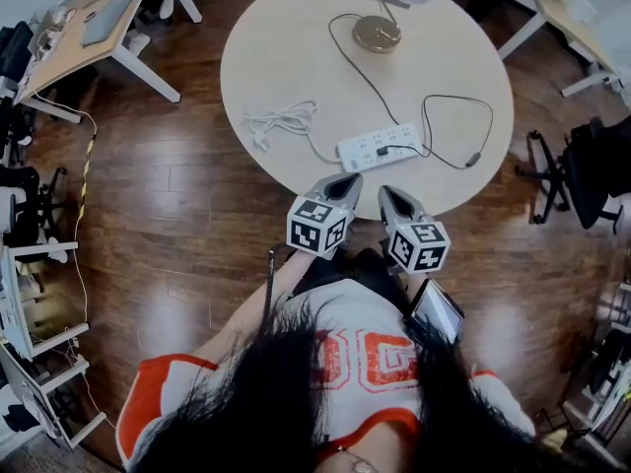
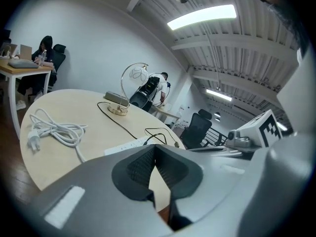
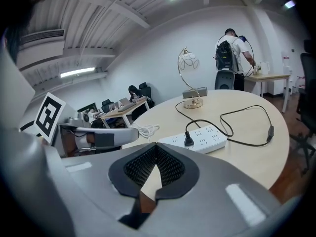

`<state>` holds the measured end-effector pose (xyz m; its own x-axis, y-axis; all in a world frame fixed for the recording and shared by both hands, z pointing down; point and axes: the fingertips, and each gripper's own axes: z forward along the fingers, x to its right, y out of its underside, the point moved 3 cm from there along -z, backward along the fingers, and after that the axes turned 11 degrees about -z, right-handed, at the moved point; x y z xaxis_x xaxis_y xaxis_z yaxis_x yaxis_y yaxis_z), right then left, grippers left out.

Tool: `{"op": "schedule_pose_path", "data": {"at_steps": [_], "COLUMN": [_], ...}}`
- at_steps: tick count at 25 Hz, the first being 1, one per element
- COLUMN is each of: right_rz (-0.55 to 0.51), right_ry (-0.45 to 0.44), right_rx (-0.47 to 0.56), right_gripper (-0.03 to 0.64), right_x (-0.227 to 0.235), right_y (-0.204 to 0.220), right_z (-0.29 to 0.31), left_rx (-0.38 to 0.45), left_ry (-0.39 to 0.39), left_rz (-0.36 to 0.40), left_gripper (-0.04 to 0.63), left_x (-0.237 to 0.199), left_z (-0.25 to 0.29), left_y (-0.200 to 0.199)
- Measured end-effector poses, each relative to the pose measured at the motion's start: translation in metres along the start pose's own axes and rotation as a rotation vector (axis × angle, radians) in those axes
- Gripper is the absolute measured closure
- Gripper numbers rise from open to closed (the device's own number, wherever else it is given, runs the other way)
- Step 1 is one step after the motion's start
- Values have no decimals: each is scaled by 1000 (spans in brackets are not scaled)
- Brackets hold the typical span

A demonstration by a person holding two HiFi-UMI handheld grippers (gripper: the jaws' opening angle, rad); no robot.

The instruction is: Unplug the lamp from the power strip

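A white power strip (image 1: 379,146) lies on the round table (image 1: 286,57), near its front edge. A black plug (image 3: 188,140) sits in the power strip (image 3: 197,138), and its black cord (image 1: 360,67) runs back to the gold-based lamp (image 1: 379,30). The lamp (image 3: 190,78) stands at the table's far side. Both grippers hang side by side just short of the table's near edge, with nothing between their jaws. My left gripper (image 1: 344,182) is shut, tips touching. My right gripper (image 1: 390,195) is shut too. The power strip (image 2: 129,144) shows just past the left jaws.
A coiled white cable (image 1: 281,121) with a plug lies on the table's left part. Office chairs (image 1: 577,170) stand to the right, desks (image 1: 94,28) at the back left. A person (image 3: 232,58) stands beyond the table. Wood floor surrounds the table.
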<state>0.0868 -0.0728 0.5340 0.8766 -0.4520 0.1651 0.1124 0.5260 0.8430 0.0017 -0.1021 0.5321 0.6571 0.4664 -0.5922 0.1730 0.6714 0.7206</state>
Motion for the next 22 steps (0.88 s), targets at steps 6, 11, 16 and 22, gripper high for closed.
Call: {"op": "schedule_pose_path", "data": {"at_steps": [6, 11, 16, 22], "right_rz": [-18, -27, -47, -93], "right_ry": [21, 23, 15, 9], "right_rx": [-45, -73, -99, -141], "right_gripper": [615, 615, 615, 615], "right_x": [10, 22, 38, 57], "right_y": [5, 6, 2, 1], "right_z": [15, 30, 46, 61], "left_rx": [-44, -69, -99, -155], "left_ry": [-5, -10, -24, -56], "left_rz": [12, 25, 40, 42], "left_gripper": [595, 595, 595, 595], "left_x": [-13, -21, -30, -41], "left_z": [15, 32, 55, 81], "left_y": [6, 5, -5, -5]}}
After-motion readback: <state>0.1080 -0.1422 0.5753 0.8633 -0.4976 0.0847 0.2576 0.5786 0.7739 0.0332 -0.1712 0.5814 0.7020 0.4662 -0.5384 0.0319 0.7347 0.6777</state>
